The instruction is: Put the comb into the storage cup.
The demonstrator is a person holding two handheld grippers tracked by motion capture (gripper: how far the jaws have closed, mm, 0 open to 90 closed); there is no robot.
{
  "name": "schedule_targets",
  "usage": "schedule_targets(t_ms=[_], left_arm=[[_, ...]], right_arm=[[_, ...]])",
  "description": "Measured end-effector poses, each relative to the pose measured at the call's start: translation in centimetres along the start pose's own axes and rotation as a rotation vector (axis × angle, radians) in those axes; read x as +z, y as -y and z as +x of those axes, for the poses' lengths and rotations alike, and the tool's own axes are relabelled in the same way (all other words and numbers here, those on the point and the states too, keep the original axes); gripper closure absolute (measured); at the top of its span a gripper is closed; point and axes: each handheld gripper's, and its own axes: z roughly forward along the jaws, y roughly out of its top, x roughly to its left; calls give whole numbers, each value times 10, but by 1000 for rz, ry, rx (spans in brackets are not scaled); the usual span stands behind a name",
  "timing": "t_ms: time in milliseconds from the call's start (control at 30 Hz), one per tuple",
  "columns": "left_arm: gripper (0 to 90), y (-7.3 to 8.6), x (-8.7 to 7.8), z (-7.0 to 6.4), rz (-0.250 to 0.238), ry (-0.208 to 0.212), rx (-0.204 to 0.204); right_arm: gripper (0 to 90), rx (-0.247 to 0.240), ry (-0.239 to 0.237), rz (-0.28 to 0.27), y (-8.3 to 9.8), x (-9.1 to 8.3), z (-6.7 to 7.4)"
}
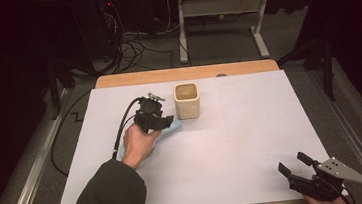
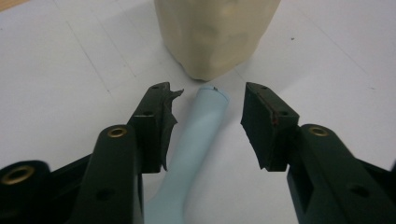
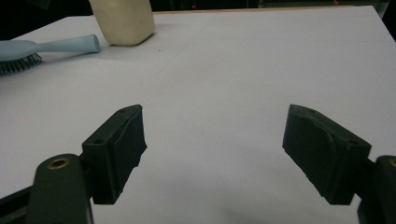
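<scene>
A light-blue hairbrush [image 2: 196,135] lies on the white table sheet [image 1: 232,137], its handle tip pointing at a cream square cup [image 1: 187,100]. My left gripper [image 1: 164,120] hovers just left of the cup, held by a hand in a dark sleeve. In the left gripper view its jaws straddle the handle; a gap shows on the right side, so it is open [image 2: 205,100], with the cup [image 2: 217,32] just beyond. The right gripper view shows the brush's bristles and handle [image 3: 51,45] far off beside the cup [image 3: 122,18]. My right gripper [image 1: 292,162] rests open at the near right corner, nothing between its pads [image 3: 214,121].
A wooden table edge [image 1: 186,73] runs along the back of the sheet. Behind it stand a white desk frame [image 1: 220,8] and tangled cables [image 1: 133,46] on the floor. Bare white sheet spreads between the cup and my right gripper.
</scene>
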Motion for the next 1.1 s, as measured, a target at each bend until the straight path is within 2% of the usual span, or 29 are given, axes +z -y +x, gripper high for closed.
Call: schedule_targets(t_ms=[100, 200, 433, 567, 733, 1100], left_arm=[[571, -7, 7, 0, 39, 2, -10], [636, -13, 16, 1, 73, -20, -7], [726, -18, 35, 9, 136, -24, -57], [742, -18, 44, 14, 154, -20, -94], [759, -18, 51, 18, 178, -28, -107], [811, -17, 61, 18, 190, 0, -131]], right_arm=[[214, 1, 2, 1, 0, 0, 0], [215, -2, -1, 0, 0, 0, 0], [216, -2, -3, 0, 0, 0, 0], [216, -3, -5, 0, 0, 0, -1], [216, -4, -7, 0, 0, 0, 0], [219, -12, -6, 8, 0, 0, 0]])
